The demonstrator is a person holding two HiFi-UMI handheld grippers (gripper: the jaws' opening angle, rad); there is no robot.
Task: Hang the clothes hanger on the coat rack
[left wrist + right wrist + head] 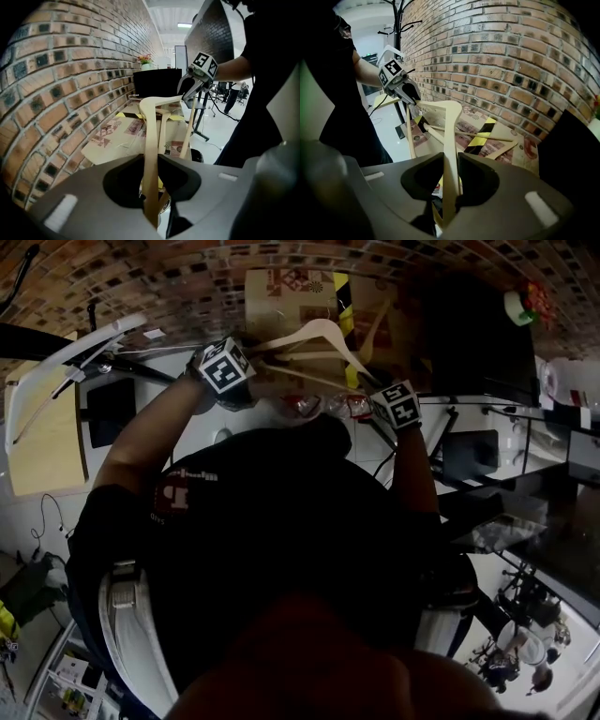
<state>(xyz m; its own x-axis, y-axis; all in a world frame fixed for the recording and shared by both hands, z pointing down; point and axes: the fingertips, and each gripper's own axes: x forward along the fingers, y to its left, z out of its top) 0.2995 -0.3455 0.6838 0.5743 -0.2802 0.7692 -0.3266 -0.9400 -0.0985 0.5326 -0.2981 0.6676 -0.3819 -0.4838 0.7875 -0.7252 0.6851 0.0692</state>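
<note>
Pale wooden hanger (317,330) with curved shoulders and a straight lower bar, held above a printed cardboard box (281,296) near the brick wall (511,56). The left tool (150,183) and right tool (450,182) each clamp one end.

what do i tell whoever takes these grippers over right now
Left gripper: shut on one arm of the wooden hanger.
Right gripper: shut on its other arm.
The hanger is held up above the cardboard box, where other hangers lie.
Done: hanger picked up.
Left: carry it to the black coat rack by the brick wall and hang it there.
</note>
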